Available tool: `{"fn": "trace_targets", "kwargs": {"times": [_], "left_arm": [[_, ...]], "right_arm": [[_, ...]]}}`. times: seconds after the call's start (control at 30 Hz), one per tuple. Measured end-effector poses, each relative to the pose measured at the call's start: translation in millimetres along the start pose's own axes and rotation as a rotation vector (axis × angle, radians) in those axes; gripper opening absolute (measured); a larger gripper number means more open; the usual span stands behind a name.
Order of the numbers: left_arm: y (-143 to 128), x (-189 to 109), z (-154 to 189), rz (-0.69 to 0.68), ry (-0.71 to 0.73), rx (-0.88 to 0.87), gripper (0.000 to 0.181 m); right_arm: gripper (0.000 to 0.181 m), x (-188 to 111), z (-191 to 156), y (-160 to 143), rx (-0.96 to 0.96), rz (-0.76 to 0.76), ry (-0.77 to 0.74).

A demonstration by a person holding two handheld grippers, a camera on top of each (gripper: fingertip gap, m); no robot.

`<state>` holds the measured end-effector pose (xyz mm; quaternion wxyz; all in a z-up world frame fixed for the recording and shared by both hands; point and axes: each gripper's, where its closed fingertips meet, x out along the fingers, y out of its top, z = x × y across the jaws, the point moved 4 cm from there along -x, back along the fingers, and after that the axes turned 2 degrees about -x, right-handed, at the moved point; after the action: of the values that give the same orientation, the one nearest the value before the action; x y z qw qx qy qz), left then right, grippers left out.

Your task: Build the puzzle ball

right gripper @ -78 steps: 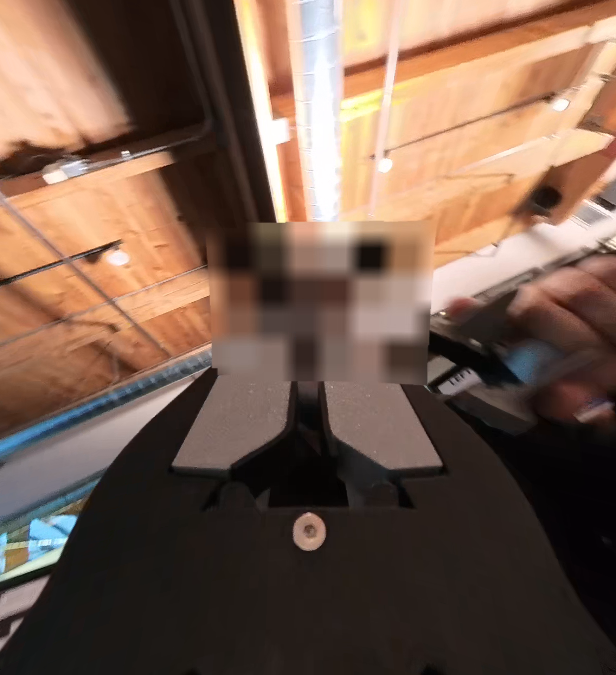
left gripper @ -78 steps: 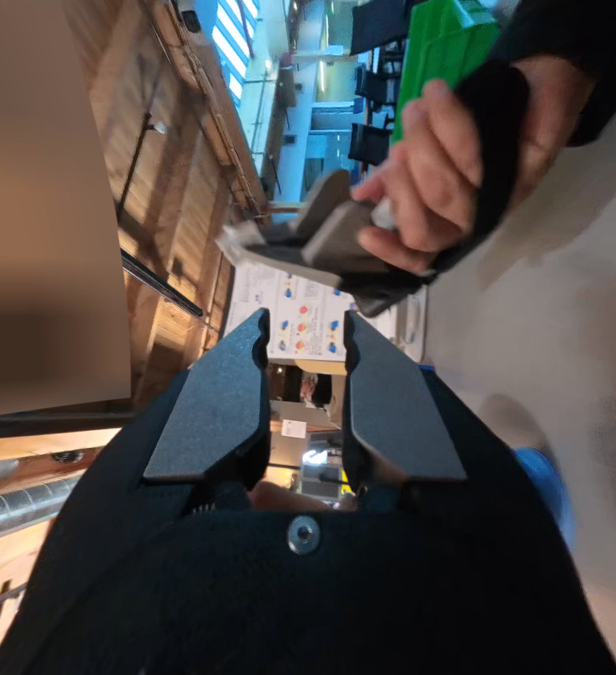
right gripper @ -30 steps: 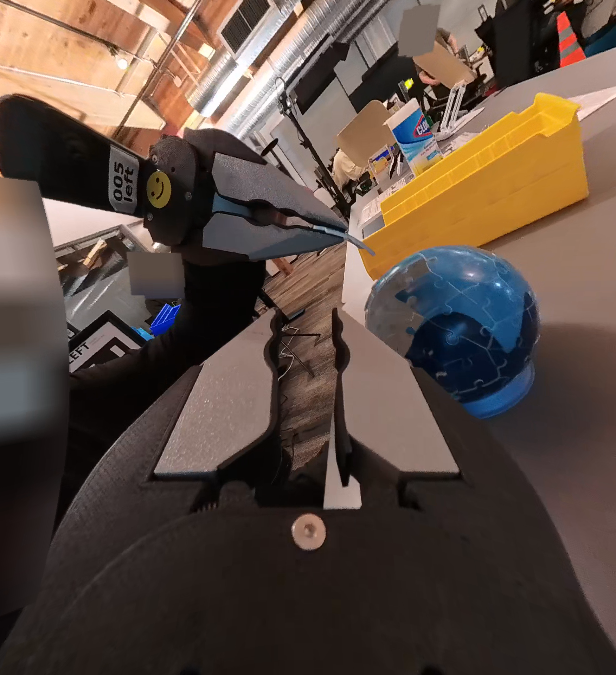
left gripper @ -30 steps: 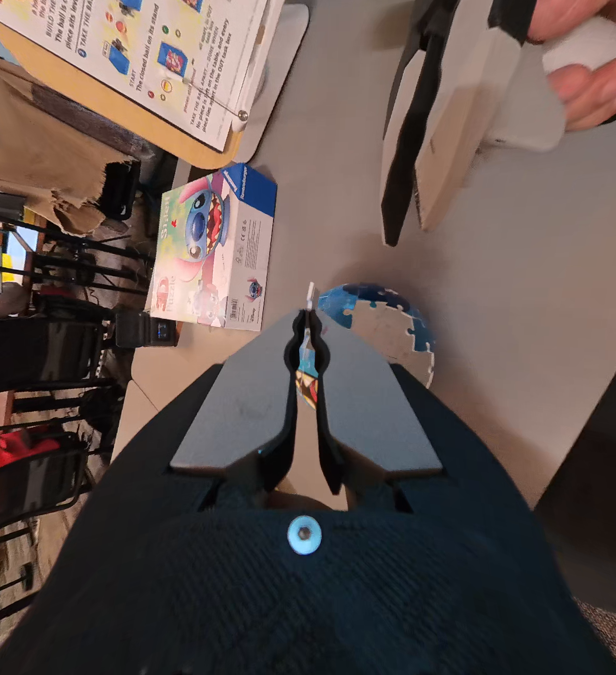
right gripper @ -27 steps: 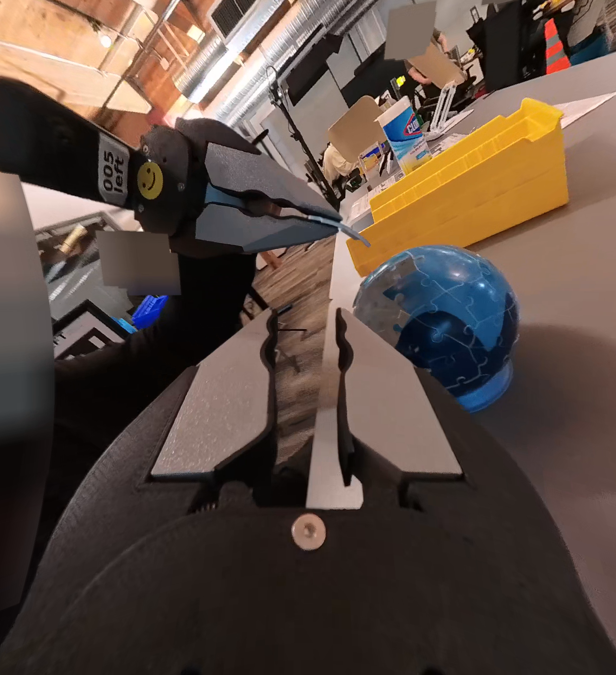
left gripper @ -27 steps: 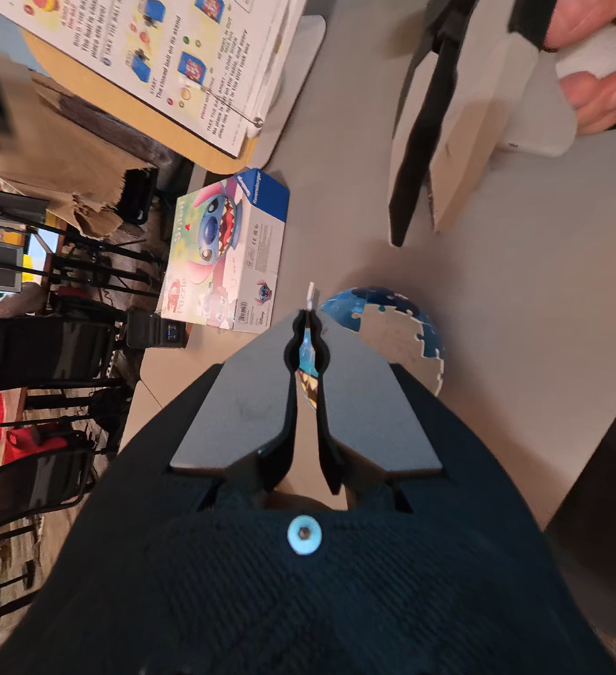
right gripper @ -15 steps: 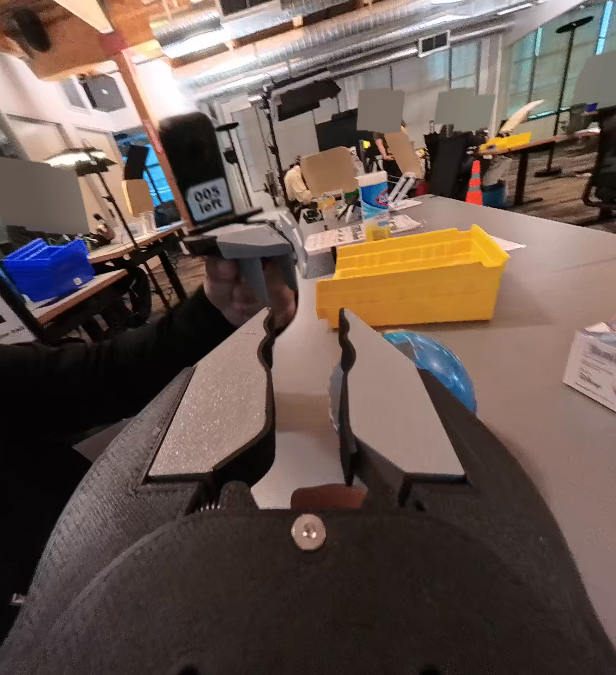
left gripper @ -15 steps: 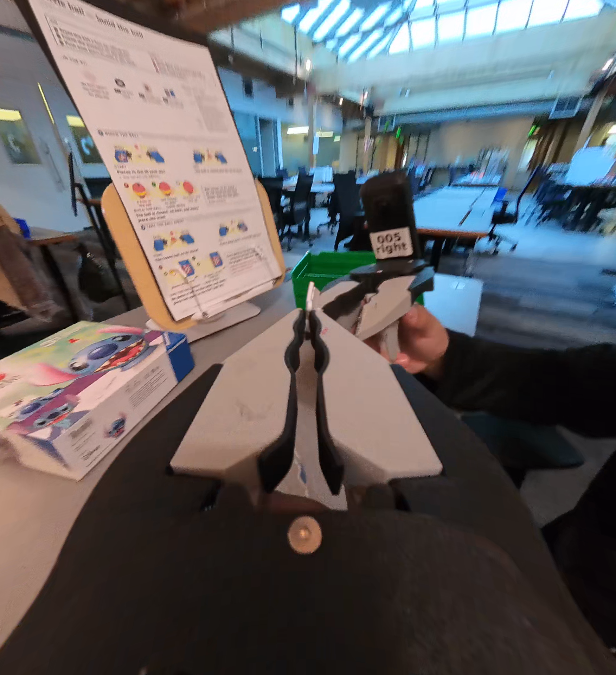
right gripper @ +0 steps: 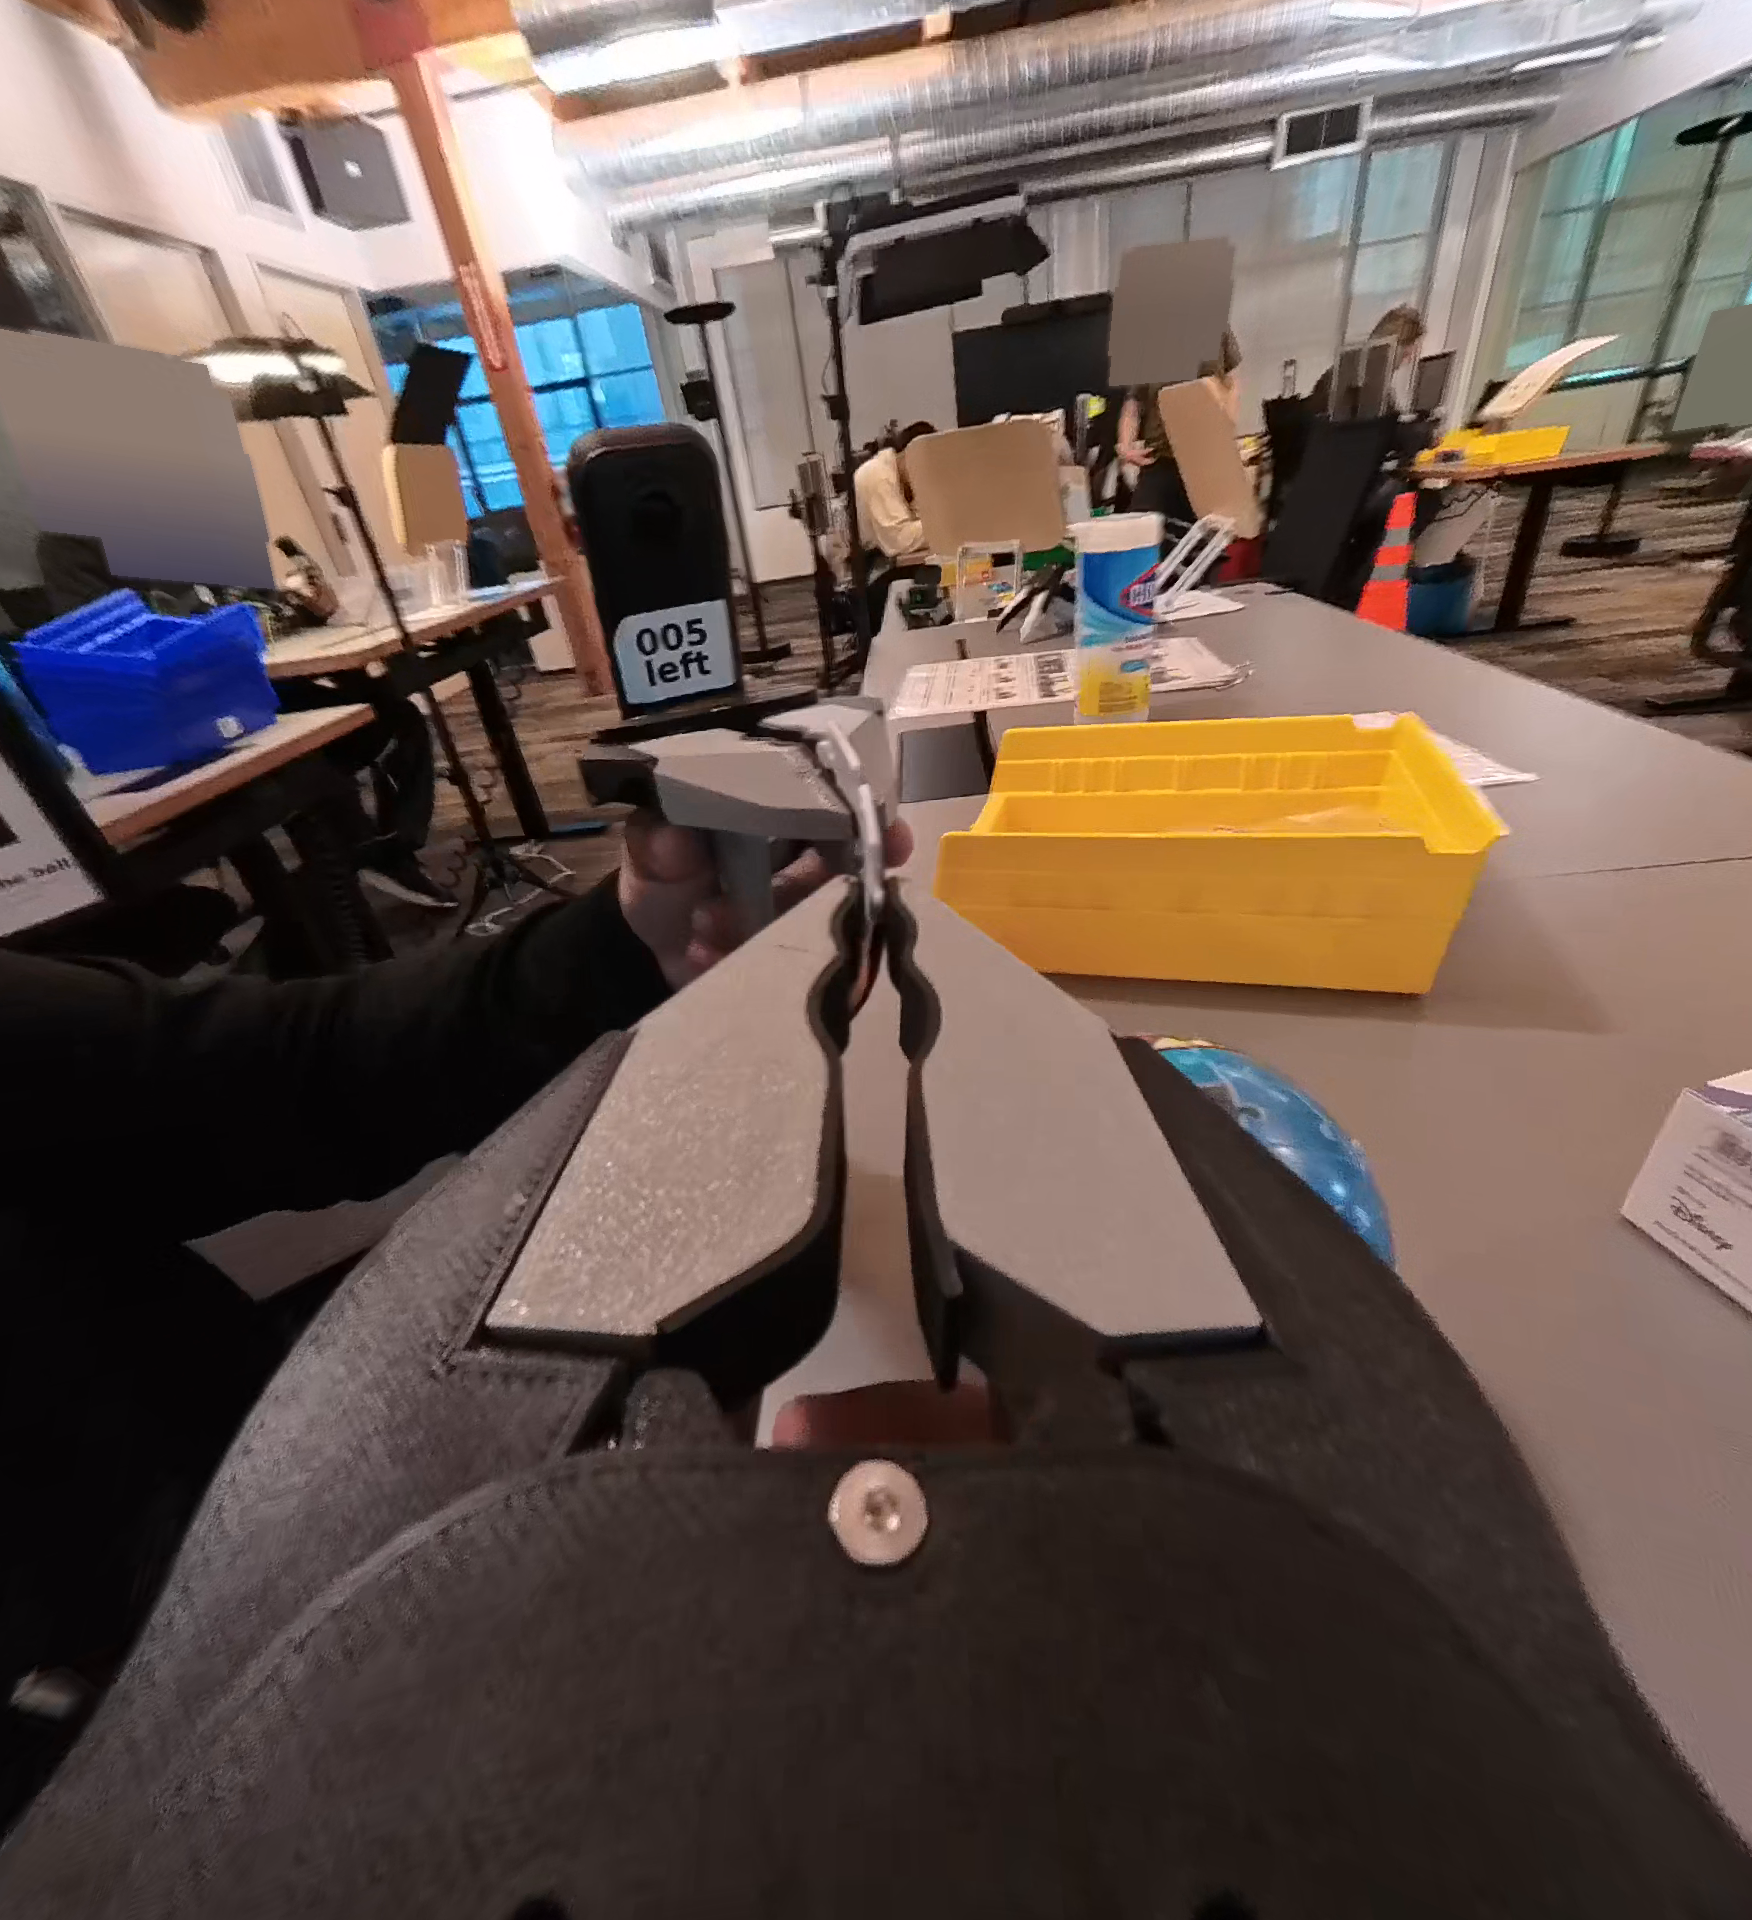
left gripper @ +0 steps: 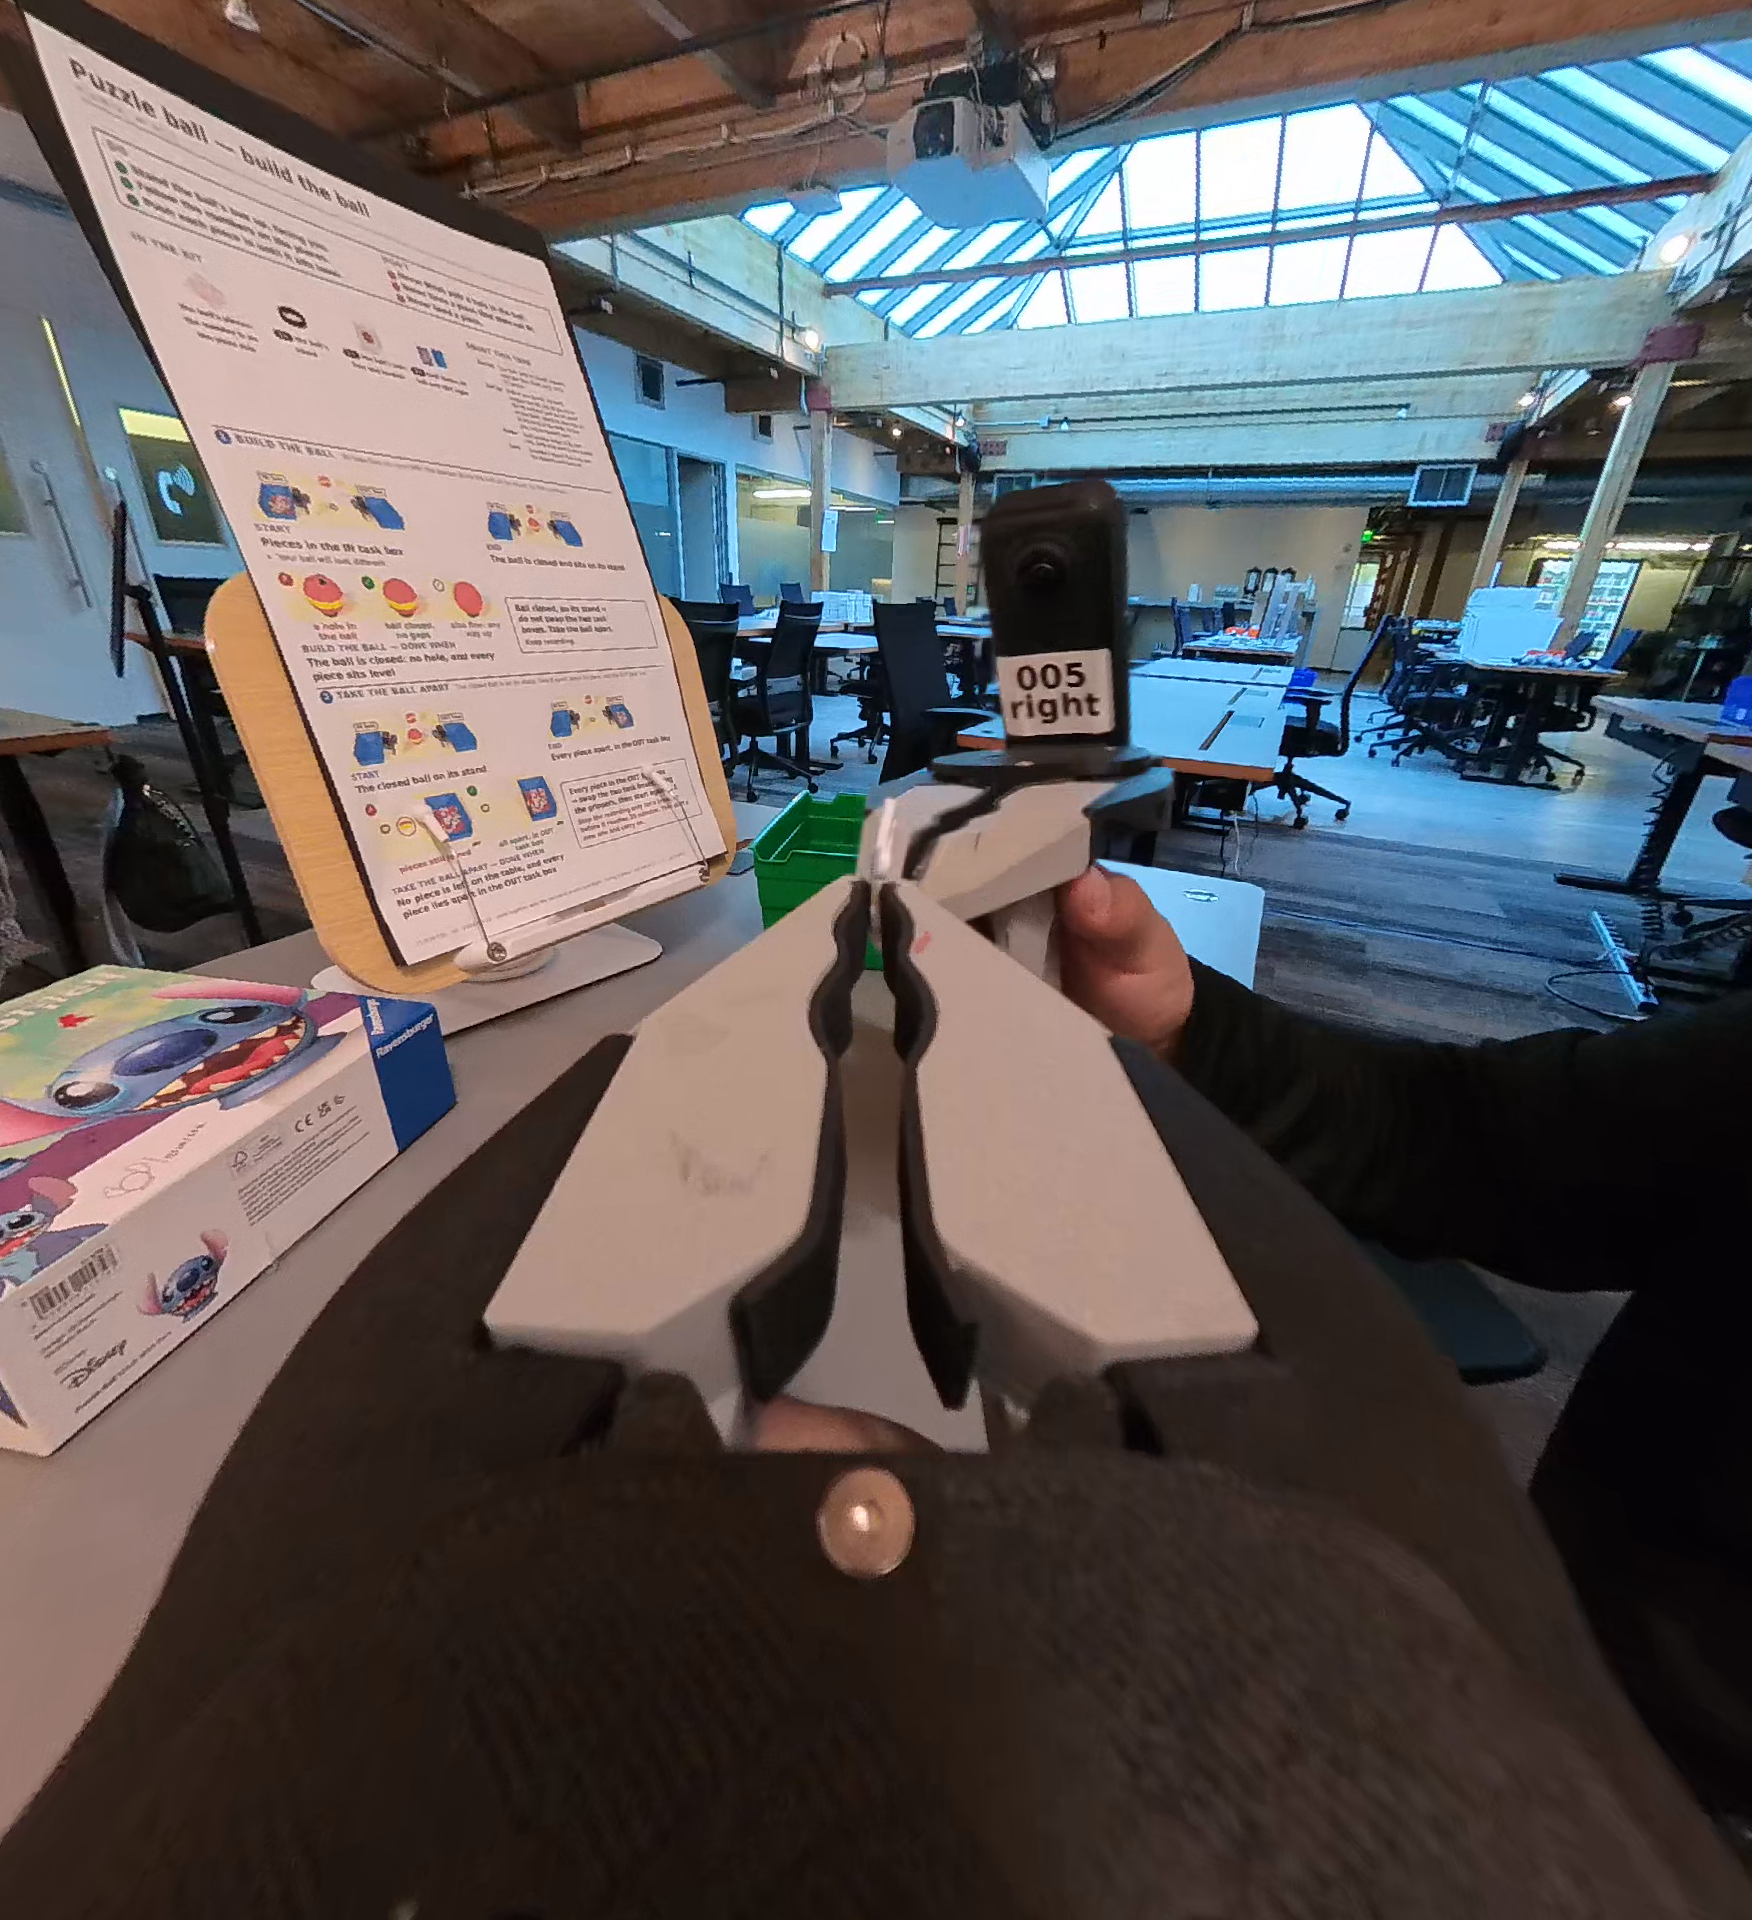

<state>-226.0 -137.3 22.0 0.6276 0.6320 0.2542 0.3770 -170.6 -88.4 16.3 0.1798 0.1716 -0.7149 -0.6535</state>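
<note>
Above the table, both hand-held grippers have closed together on one puzzle piece (left gripper: 873, 854)

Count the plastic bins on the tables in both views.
3: a yellow bin on the grey table beyond the right claw, a green bin behind the left claw, and stacked blue bins, number unclear.

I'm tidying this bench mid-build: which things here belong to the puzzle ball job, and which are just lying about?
Job:
- puzzle piece, pinched by left gripper and right gripper
- blue puzzle ball
- yellow bin
- instruction sheet

Lying about:
- wipes canister
- puzzle box
- green bin
- blue bins
</note>
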Motion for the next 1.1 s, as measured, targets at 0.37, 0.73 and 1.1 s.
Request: {"fn": "trace_targets", "kwargs": {"times": [0.37, 0.73, 1.1], "left_arm": [[-21, -16, -23, -0.195, 0.241, -0.048, 0.013], [-65, 0, -10, -0.438, 0.251, -0.136, 0.017], [-58, 12, -10, -0.335, 0.168, -0.318, 0.026]], "right_arm": [[0.0, -20, 26, -19, -0.718, -0.34, -0.612], [0.0, -9, 2, -60, -1.312, -0.493, -0.956], [0.0, -3, -3, -65, -1.451, -0.461, -0.98]]}}
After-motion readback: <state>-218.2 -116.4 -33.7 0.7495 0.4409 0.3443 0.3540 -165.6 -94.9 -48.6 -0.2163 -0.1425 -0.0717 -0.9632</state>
